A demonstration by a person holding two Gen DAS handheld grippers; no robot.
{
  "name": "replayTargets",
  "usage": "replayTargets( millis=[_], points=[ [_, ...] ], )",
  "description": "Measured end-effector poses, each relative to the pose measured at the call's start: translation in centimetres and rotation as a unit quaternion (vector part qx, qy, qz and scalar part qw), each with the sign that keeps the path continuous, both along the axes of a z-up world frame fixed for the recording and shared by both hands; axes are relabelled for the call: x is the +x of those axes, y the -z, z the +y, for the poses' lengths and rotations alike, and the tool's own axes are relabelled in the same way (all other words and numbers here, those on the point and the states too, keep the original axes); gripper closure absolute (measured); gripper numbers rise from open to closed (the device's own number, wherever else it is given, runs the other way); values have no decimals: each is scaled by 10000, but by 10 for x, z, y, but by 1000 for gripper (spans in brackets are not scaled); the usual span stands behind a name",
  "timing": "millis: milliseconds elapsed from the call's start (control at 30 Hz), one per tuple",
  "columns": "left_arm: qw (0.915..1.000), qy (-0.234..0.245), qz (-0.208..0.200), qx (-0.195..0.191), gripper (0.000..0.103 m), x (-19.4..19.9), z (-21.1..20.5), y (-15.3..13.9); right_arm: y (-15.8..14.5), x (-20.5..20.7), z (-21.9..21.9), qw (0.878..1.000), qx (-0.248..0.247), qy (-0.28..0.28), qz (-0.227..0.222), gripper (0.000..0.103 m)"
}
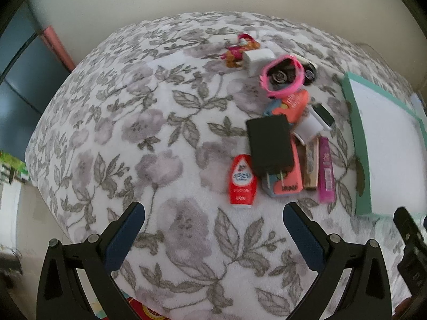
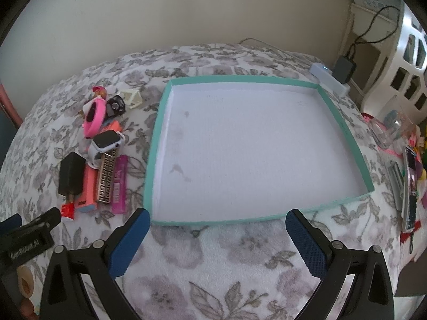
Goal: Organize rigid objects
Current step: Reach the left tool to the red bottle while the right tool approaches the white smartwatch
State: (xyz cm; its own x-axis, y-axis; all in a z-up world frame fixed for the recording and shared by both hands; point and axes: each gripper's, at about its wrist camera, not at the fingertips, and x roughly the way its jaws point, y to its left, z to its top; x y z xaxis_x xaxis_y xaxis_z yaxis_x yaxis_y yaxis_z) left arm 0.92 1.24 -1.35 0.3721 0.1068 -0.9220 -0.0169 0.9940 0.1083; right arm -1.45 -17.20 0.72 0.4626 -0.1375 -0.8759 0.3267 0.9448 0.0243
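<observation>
A pile of small objects lies on the floral blanket point(image 1: 133, 133): a black charger point(image 1: 269, 144), a red tube point(image 1: 242, 181), a coral case point(image 1: 289, 176), a gold case point(image 1: 311, 165), a magenta tube point(image 1: 326, 170), a white smartwatch point(image 1: 317, 120), a pink watch point(image 1: 283, 76) and a toy figure point(image 1: 240, 48). A shallow teal box point(image 2: 153, 144) with a white bottom sits right of the pile, nothing in it. My left gripper point(image 1: 213, 213) is open and empty, just short of the red tube. My right gripper point(image 2: 217, 218) is open and empty at the box's near edge.
A white charger block point(image 1: 257, 57) and a black round object point(image 2: 115, 106) lie at the pile's far end. A power strip point(image 2: 329, 76) with an adapter sits behind the box. A phone point(image 2: 411, 186) and clutter lie at the right edge. The wall is behind.
</observation>
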Motion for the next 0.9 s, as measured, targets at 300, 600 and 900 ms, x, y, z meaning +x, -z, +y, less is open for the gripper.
replayTargets(
  millis=[300,600,900],
  points=[
    [9972,-613,-138,-394,0,22,33,0,-2,30,28,9971,375,-658,-58,0],
    [9982,-338,294,-398,0,37,29,28,1,54,34,9953,627,-737,-92,0],
    [9957,-339,608,-608,1,49,28,49,1,59,33,9946,686,-776,-84,0]
  ],
)
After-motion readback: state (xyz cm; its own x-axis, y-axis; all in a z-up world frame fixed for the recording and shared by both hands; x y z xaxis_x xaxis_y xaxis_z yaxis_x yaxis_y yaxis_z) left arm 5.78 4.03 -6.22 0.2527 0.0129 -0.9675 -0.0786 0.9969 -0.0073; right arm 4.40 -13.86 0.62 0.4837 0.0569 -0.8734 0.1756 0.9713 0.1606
